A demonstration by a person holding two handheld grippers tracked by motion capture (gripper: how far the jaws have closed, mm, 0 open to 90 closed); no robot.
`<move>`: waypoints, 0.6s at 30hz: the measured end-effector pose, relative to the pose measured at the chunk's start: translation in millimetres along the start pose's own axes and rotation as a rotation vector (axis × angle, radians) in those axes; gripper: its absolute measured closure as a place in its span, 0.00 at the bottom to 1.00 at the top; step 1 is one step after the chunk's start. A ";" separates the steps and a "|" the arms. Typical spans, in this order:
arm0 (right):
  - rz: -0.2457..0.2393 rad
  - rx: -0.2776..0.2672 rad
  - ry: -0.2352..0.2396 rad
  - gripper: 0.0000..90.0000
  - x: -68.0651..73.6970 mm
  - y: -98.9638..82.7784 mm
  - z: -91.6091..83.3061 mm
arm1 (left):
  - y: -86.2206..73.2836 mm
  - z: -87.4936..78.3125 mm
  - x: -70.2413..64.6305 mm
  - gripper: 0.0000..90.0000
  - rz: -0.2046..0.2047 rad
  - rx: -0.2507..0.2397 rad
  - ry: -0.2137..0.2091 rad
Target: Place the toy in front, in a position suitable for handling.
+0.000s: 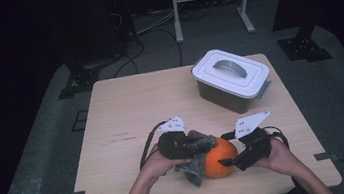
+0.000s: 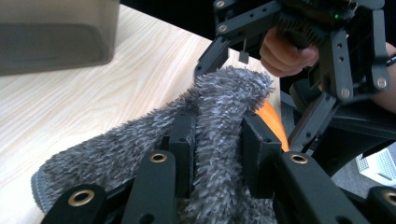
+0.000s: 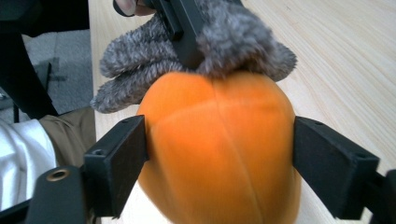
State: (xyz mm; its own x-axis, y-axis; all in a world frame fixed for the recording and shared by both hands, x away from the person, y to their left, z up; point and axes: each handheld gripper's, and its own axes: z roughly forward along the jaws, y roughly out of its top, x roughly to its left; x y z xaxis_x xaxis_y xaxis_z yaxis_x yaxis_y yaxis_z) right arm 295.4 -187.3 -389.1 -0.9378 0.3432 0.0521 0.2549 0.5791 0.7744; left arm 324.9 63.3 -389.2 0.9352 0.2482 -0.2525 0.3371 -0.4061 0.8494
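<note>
While the left gripper [image 2: 217, 154] clamps a fold of the grey fuzzy cloth [image 2: 140, 154] between its jaws, the cloth drapes over the top and left side of the orange pumpkin [image 1: 220, 157]. Jaws there are narrow, with pile bunched up between the pads.

Right gripper [image 3: 219, 163] sits around the pumpkin [image 3: 219, 154] with its jaws wide. One pad stands on each flank, right at the skin, left pad about touching; can't tell if the right pad presses. No earlier shot to compare.

Pumpkin sits on the wooden table [image 1: 126, 113] near the front edge, between the two hands. Left hand [image 1: 157, 163] and right hand [image 1: 279, 152] come in from the near side. In the right gripper view the cloth [image 3: 224, 42] rests on the pumpkin's far top.

White-lidded plastic box [image 1: 232, 79] sits at the far right of the table, well apart, lid on, handle flat.
</note>
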 end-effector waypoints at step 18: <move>-0.036 -0.117 0.126 0.53 -6.5 15.3 25.4 | -0.1 -47.2 -2.2 0.76 0.050 -0.015 0.050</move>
State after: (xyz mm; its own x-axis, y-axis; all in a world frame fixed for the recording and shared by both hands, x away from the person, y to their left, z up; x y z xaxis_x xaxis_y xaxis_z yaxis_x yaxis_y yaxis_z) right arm 311.3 -161.9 -393.6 -0.9698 0.2240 0.0961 0.1985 0.4969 0.8448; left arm 317.6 104.3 -366.8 0.9441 0.2719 -0.1864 0.2881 -0.4059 0.8673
